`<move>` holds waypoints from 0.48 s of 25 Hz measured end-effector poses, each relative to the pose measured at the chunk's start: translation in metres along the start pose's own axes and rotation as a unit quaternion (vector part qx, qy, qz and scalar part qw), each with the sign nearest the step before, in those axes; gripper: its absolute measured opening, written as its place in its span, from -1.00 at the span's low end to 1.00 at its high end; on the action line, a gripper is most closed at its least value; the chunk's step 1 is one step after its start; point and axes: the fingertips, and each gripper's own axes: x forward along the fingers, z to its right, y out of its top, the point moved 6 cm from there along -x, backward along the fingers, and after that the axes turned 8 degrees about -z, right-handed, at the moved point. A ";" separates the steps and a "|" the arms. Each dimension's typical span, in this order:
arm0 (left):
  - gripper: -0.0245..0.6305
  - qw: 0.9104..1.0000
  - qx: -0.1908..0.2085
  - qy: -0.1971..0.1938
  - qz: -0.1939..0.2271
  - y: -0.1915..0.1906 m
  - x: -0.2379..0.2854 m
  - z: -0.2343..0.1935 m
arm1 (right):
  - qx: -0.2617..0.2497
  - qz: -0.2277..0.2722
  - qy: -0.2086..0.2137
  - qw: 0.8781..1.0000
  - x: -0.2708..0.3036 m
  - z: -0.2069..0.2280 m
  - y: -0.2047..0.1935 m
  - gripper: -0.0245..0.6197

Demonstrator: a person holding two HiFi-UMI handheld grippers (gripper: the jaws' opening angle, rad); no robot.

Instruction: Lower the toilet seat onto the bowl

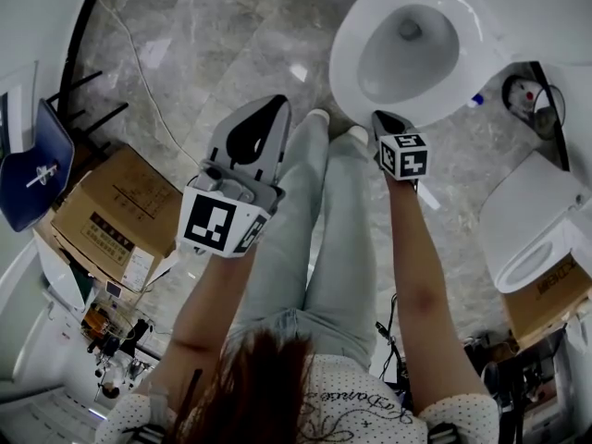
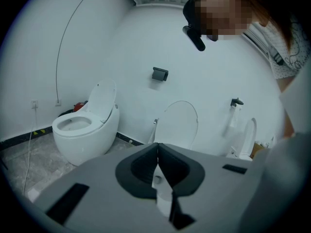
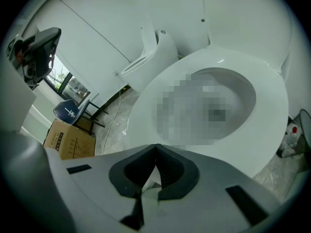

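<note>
The white toilet (image 1: 356, 35) stands at the top right of the head view, its seat (image 3: 265, 130) lying flat around the bowl opening (image 1: 407, 49). My right gripper (image 1: 379, 115) hovers just short of the toilet's front edge, its jaws shut and empty; in the right gripper view the right gripper (image 3: 156, 145) points over the front of the seat. My left gripper (image 1: 266, 102) is held above the floor left of the toilet, also shut and empty. In the left gripper view the left gripper (image 2: 157, 144) faces the wall, away from this toilet.
The person's legs (image 1: 324, 220) stand between the grippers. A cardboard box (image 1: 116, 215) and a blue chair (image 1: 32, 160) sit at the left. Another toilet (image 1: 536, 234) and a bin (image 1: 532, 95) are at the right. By the wall stand a toilet with raised lid (image 2: 85, 127) and a leaning seat (image 2: 177, 125).
</note>
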 end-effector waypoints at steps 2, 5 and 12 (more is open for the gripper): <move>-0.91 1.000 0.001 -0.001 0.001 0.004 -0.001 0.003 | -0.002 -0.010 0.000 1.000 -0.002 0.000 0.000 -0.88; -0.91 1.000 0.011 -0.002 0.004 0.014 -0.004 0.009 | 0.005 0.000 -0.002 1.000 -0.016 -0.001 0.005 -0.88; -0.91 0.999 0.029 -0.012 0.023 0.055 -0.017 0.032 | 0.009 0.064 -0.010 0.998 -0.094 -0.008 0.039 -0.88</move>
